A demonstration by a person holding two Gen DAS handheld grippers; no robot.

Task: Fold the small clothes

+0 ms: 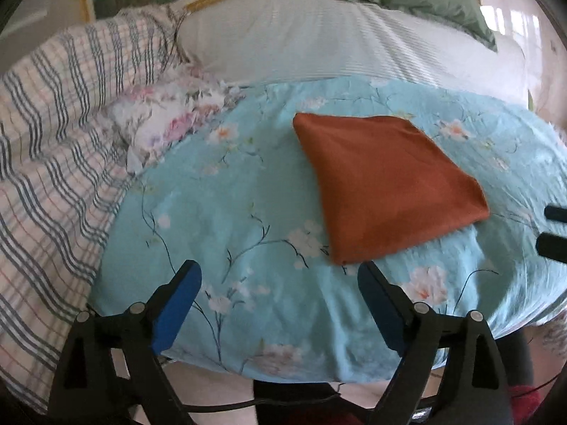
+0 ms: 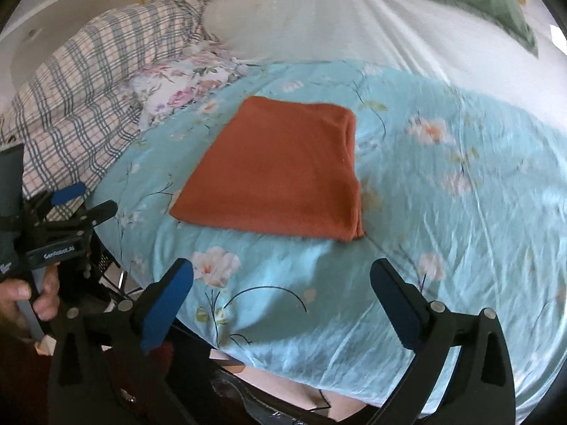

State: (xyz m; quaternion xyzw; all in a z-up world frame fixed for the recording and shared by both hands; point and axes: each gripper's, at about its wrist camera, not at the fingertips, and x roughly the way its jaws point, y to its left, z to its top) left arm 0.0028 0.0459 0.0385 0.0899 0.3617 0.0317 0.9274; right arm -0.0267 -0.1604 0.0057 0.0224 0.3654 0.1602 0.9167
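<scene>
Both grippers' jaws wide, empty

Soft daylight glares off the glossy pale floor far beyond the claw; fisheye edges bend, darken, blur.

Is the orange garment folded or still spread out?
Folded. The orange garment lies as a compact rectangle with layered edges at its right side, flat on the blue floral sheet.

A rust-orange folded cloth lies flat on a light blue flowered sheet, toward the sheet's far left part. The right gripper hovers over the sheet's near edge, jaws wide apart with nothing between them. At the left edge, a hand grasps the left gripper.
</scene>
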